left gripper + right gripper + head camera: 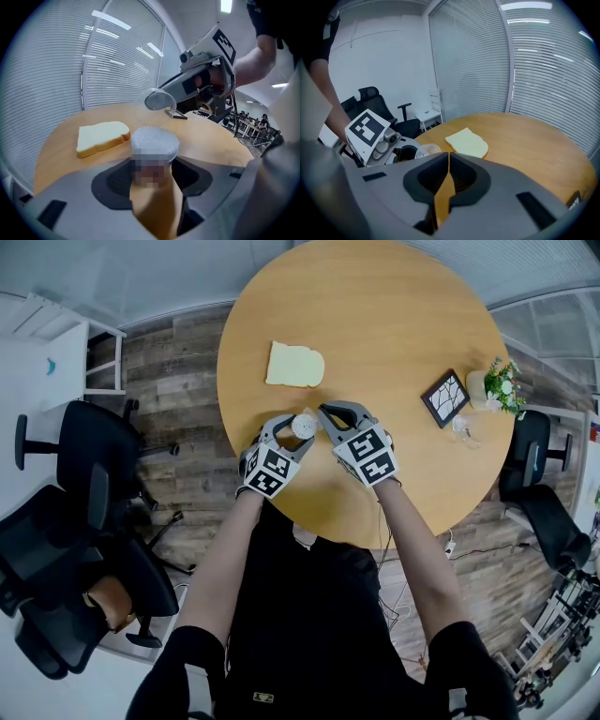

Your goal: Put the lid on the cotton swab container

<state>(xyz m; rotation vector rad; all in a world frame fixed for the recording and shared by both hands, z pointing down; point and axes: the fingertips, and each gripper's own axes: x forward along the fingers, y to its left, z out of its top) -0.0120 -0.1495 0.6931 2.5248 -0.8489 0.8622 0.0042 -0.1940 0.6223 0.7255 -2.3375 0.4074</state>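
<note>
The round wooden table (412, 324) lies under the cotton swab container (154, 140), which is near the edge closest to the person, with a slice of bread (294, 365) just beyond it.

The left gripper (291, 435) has the container between its jaws, and its pads press on the container's sides. I cannot tell whether the base rests on the wood or hangs just above it. The right gripper (325, 415) is just to the right of the container. Its jaws are drawn almost together, and the left gripper view shows them pinching the clear lid (160, 100) by its edge.

The lid hangs above and a little beyond the container, tilted and apart from it. The white swab tips are still uncovered, so the container's mouth is open.

As I judge it, both pieces are picked up and brought close — the fetching is done. Lining the lid up over the rim, seating it and letting go are all still to do.
</note>
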